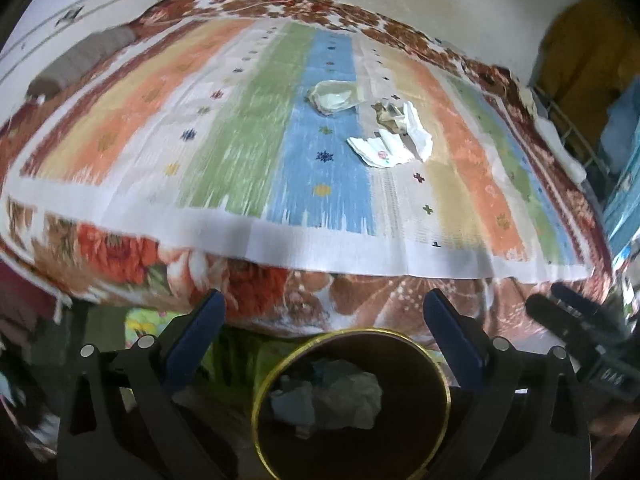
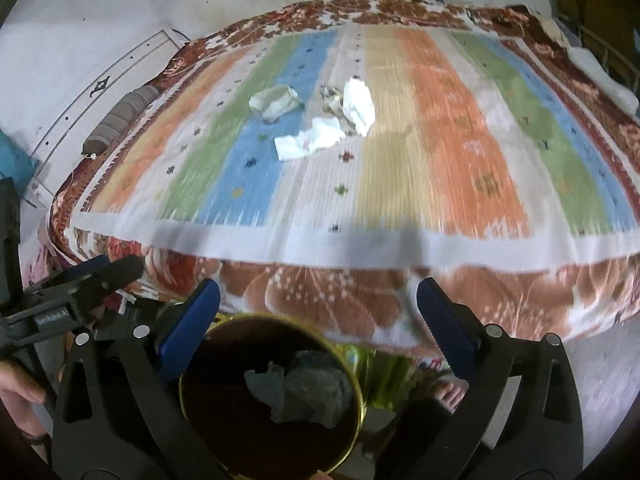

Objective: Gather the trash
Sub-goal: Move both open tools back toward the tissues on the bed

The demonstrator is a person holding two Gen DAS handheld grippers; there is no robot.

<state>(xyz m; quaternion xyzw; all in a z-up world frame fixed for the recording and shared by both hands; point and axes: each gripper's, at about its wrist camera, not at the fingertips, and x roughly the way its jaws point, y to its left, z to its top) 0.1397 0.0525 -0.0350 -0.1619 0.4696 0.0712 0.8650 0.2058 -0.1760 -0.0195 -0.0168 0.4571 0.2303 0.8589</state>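
Trash bin (image 1: pixel 352 404) btwn open left jaws, paper scraps (image 1: pixel 380 148) well beyond

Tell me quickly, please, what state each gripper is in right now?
Left gripper: open, holding nothing, above the bin.
Right gripper: open, holding nothing.
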